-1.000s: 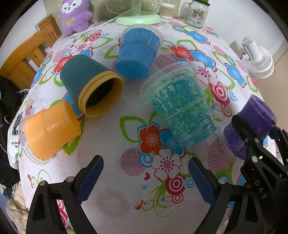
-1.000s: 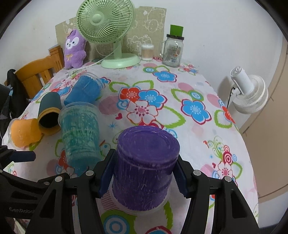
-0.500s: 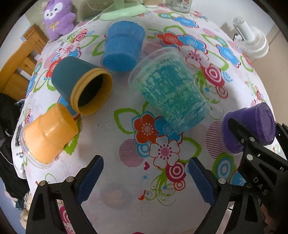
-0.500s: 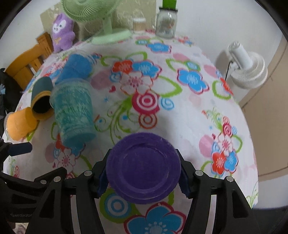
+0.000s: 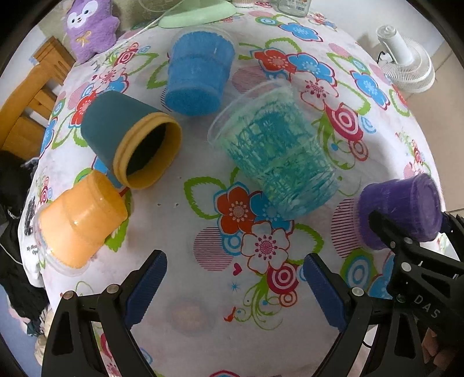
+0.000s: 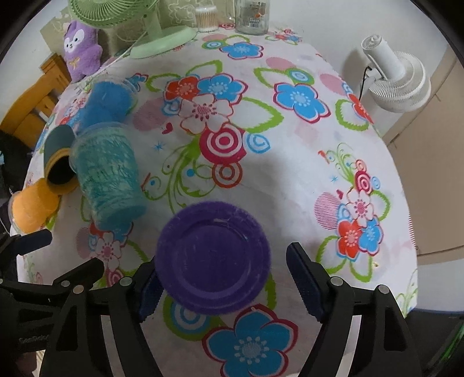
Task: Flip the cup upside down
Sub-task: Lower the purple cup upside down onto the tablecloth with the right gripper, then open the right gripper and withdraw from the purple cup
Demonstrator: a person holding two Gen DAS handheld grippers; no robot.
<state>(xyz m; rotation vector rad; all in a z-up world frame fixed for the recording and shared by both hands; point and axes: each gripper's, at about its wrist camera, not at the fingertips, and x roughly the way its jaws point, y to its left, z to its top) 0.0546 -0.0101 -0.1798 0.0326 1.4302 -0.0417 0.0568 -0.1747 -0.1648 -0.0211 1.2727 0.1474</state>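
A purple cup [image 6: 213, 256] stands upside down on the flowered tablecloth [image 6: 290, 179], base up. My right gripper [image 6: 224, 285] is open around it; a gap shows between its right pad and the cup. The cup also shows in the left wrist view [image 5: 401, 210] at the right, behind the right gripper's finger. My left gripper [image 5: 233, 285] is open and empty above the tablecloth [image 5: 203, 232], near its front edge. A teal clear cup [image 5: 275, 162], a blue cup [image 5: 198, 74], a dark teal cup with a yellow rim [image 5: 130, 142] and an orange cup [image 5: 78, 217] lie on their sides.
A green fan [image 6: 130, 26], a purple plush toy [image 6: 81, 49], a glass jar [image 6: 250, 14] and a cotton-swab pot [image 6: 206, 18] stand at the table's far edge. A white fan [image 6: 397, 78] stands off the table to the right. A wooden chair [image 5: 26, 107] is at the left.
My right gripper has tipped downward over the purple cup and opened, letting the cup go; it now stands base up on the cloth. The left gripper has drifted slightly.
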